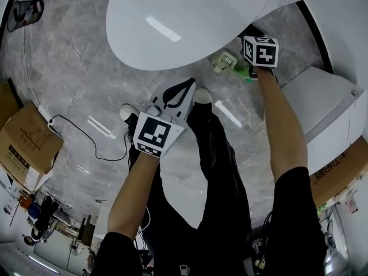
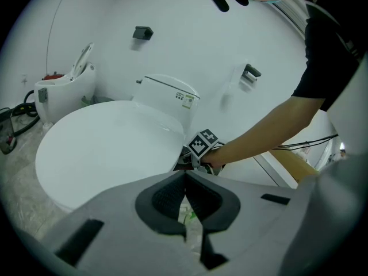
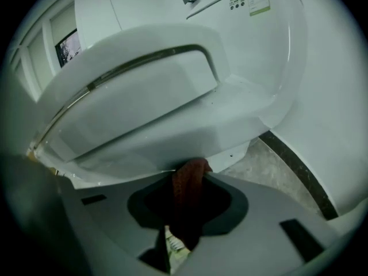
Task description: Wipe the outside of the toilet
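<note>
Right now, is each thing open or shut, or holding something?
Toilet lid: down, closed.
Left gripper: shut, nothing between its jaws.
Right gripper: shut on the cloth.
Cloth: pinched in the jaws, its top against the toilet bowl's outer wall.

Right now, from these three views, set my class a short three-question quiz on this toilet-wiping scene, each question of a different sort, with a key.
1. True or false: the left tool has its jaws wide apart.
2. Choose one: the white oval toilet lid is A) raised, B) closed, C) taken off.
3. Fill the gap: the right tool is shut on a ______, held against the toilet's outside below the lid.

Key
1. False: its jaws are together, with nothing between them.
2. B.
3. dark red cloth.
</note>
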### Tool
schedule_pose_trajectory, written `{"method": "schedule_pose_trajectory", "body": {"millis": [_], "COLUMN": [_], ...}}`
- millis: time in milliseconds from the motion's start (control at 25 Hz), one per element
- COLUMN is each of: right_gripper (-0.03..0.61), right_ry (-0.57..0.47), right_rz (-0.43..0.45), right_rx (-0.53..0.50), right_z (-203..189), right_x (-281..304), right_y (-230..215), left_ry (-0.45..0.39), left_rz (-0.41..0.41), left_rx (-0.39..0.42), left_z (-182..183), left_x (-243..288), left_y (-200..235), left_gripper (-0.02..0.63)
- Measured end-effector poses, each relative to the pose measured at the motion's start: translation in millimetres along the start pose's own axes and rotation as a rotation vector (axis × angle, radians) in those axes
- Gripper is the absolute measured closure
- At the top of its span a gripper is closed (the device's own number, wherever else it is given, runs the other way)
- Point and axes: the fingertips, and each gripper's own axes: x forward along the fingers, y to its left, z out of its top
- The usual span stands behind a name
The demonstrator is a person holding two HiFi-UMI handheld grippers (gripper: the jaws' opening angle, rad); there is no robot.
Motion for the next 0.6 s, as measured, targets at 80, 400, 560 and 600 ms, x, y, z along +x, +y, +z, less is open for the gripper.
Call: {"method": "schedule_pose_trajectory", "body": {"millis": [80,400,560,600], "right_gripper": [0.503,0.502,0.502,0.502], "right_ry": [0.006,0.028,0.041,0.045], "right_rz": [-0.002,-0.025,-0.024,-0.023], "right_rx": [-0.016,-0.038,-0.054,-0.064], "right_z": [-3.4,-13.3,-21.1,-23.0], "right_x": [4.3,0.9,-3.2,-4.2], "right_y": [4.7,33.0,57.2,64.1], "left_ry": [0.000,-0.018,-0.018,-0.017], "left_rz": [0.020,0.057,0.055,0.055], "left_rx": [-0.016,-0.044,-0.051,-0.052], "left_z": [-11.1,-21.6,-26.2,-27.9], "left_x": [-7.4,-38.6,-53.9,-58.1], "left_y": [9.1,39.5,48.7,51.2], "left_gripper": [0.611,0.611,0.611,0.611]}}
